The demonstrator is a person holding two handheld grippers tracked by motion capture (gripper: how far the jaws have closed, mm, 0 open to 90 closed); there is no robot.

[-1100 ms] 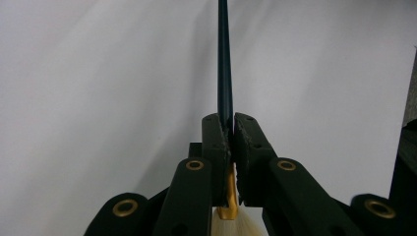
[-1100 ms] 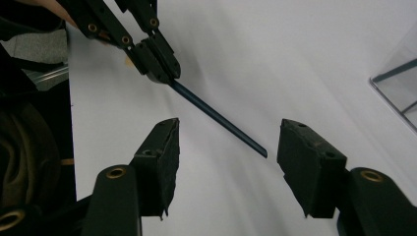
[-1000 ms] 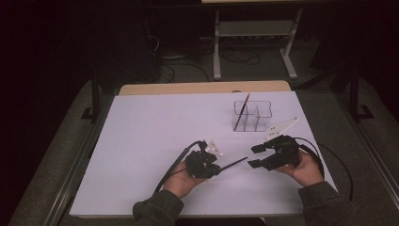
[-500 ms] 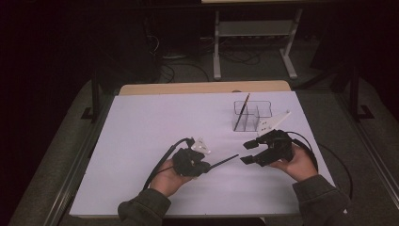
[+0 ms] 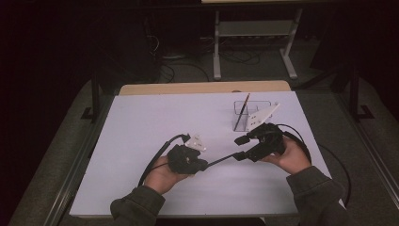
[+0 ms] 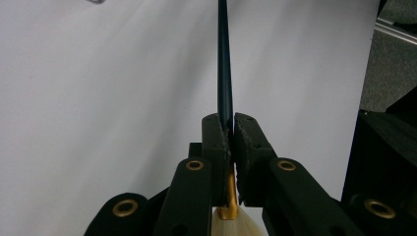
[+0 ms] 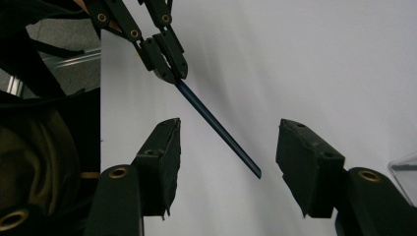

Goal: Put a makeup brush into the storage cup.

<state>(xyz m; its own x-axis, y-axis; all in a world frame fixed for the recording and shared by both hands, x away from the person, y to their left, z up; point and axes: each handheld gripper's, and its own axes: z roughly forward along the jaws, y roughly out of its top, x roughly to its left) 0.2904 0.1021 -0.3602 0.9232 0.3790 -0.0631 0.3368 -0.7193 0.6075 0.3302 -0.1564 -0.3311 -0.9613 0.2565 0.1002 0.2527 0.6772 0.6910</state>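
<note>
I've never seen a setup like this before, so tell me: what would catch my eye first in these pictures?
Probably the thin dark brush held in mid-air over the white table, clamped near its golden ferrule by the left gripper, its handle tip poking between the open jaws of the right gripper. Next, the clear holder behind the right hand, with another thin stick standing tilted in it.

No text, label, brand, number or sign is showing legibly anywhere in these views.
</note>
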